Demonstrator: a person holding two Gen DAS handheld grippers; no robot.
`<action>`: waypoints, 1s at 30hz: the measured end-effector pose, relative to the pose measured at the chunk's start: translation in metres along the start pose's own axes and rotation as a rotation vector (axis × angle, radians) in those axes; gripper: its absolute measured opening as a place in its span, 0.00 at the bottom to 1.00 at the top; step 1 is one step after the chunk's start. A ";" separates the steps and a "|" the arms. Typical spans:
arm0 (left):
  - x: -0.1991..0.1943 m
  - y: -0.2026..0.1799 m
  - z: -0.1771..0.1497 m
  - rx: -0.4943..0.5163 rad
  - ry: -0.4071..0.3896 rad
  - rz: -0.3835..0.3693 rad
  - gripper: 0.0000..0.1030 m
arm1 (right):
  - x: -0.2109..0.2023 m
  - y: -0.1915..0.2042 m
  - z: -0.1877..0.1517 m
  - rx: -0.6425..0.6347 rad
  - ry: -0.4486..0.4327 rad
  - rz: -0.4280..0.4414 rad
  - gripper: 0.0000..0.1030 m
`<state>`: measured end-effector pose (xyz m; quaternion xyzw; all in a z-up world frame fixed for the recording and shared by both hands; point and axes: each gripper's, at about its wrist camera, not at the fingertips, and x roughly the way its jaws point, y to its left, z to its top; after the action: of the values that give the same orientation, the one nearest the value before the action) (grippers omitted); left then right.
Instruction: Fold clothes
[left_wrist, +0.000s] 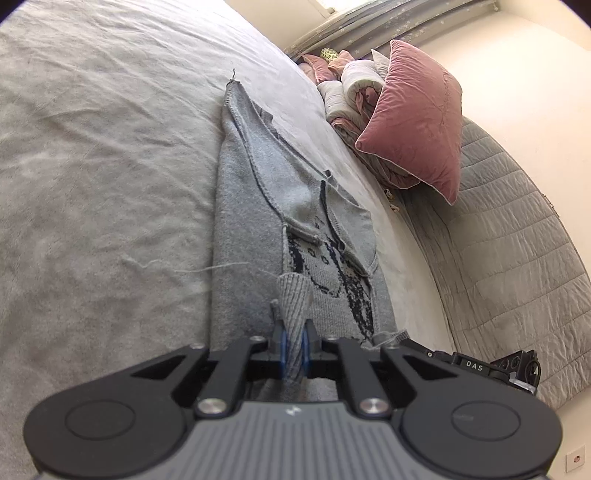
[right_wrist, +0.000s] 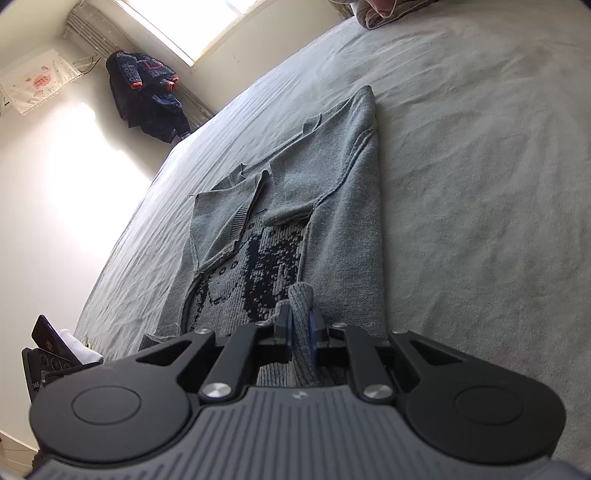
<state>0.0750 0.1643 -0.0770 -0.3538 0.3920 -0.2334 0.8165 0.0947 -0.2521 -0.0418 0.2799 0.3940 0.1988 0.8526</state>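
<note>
A grey knit sweater (left_wrist: 251, 206) with a dark pattern lies flat on the bed, its sleeves folded in over the body. My left gripper (left_wrist: 294, 334) is shut on a pinch of its ribbed hem, which bunches up between the blue pads. The right wrist view shows the same sweater (right_wrist: 343, 206) stretching away from me. There my right gripper (right_wrist: 300, 325) is shut on another fold of the ribbed hem. The other gripper's black body (left_wrist: 480, 365) shows at the right edge of the left wrist view.
The bed's grey cover (left_wrist: 92, 166) spreads wide on both sides of the sweater. A pink cushion (left_wrist: 417, 122) and rolled bedding (left_wrist: 354, 88) sit at the headboard (left_wrist: 517, 229). Dark clothes (right_wrist: 147, 96) hang by the window. A tablet-like device (right_wrist: 48, 334) stands beside the bed.
</note>
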 end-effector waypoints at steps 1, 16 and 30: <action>-0.001 -0.001 0.001 -0.005 -0.009 -0.010 0.07 | 0.001 0.000 0.002 0.009 -0.008 0.010 0.12; 0.010 -0.007 0.052 -0.063 -0.108 -0.072 0.07 | 0.016 -0.017 0.044 0.150 -0.092 0.074 0.11; 0.051 0.016 0.052 0.012 -0.166 0.122 0.10 | 0.042 -0.031 0.034 0.111 -0.140 -0.028 0.11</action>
<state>0.1486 0.1615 -0.0899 -0.3422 0.3426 -0.1554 0.8610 0.1510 -0.2628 -0.0667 0.3343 0.3475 0.1446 0.8640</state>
